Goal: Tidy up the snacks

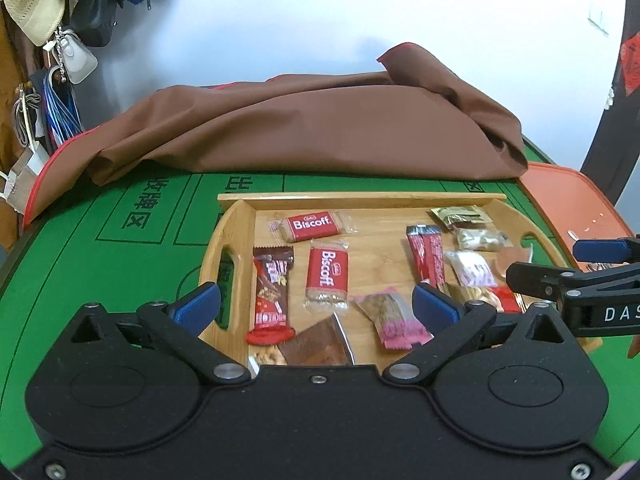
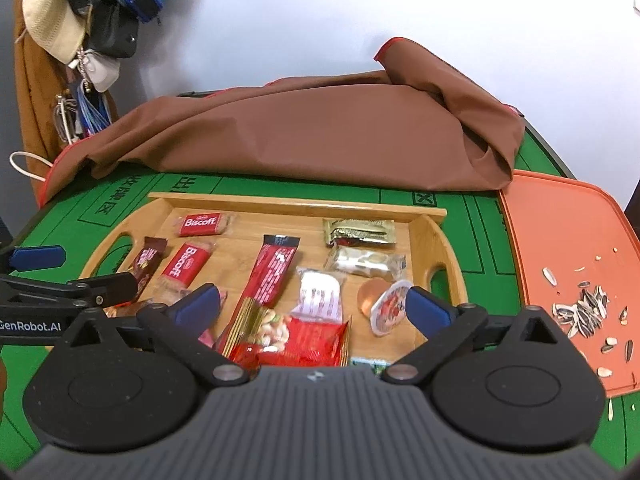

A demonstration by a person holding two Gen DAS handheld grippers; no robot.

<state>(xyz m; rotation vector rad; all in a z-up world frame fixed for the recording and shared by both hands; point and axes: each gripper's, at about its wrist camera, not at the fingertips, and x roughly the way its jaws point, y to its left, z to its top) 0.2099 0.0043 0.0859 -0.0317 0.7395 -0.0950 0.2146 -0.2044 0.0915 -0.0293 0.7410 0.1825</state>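
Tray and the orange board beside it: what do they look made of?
Tray: looks like bamboo or light wood, matt, with visible grain and joined strips. Orange board: probably plastic, smooth and evenly coloured with a moulded raised rim.

Two handheld grippers hang side by side, both angled downward. The left gripper (image 1: 318,300) has its blue-padded fingers (image 1: 200,300) spread wide, nothing between the pads. The right gripper (image 2: 316,300) matches it, jaws splayed and empty, its blue fingertips (image 2: 426,306) well apart. Each gripper's black linkage shows at the edge of the other's view.
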